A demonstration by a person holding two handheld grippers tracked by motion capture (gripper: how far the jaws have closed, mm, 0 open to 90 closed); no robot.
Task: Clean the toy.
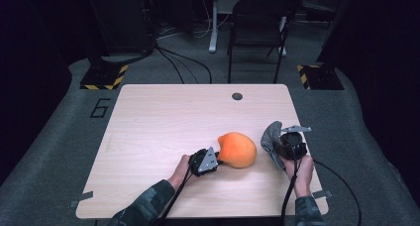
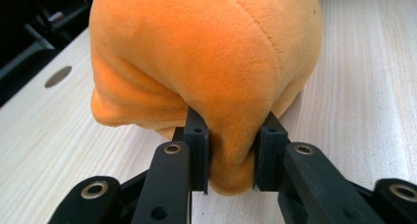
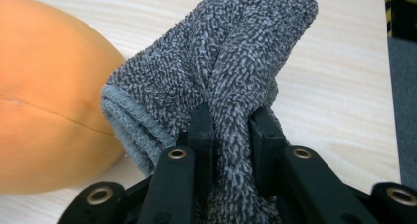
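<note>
Left gripper view: plush [image 2: 206,62] between gripper [image 2: 231,155] jaws

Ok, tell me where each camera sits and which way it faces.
High view: above the person's side, looking forward and down on the table; both forearms, left gripper, right gripper.
Left gripper view: on that gripper, looking along its fingers pinching the orange plush.
Right gripper view: on that gripper, looking along its fingers clamping the grey cloth.
Shared: the plush appears in all three.

orange plush [image 1: 237,149] blocking between claws, bare table [image 1: 163,117] beyond it
</note>
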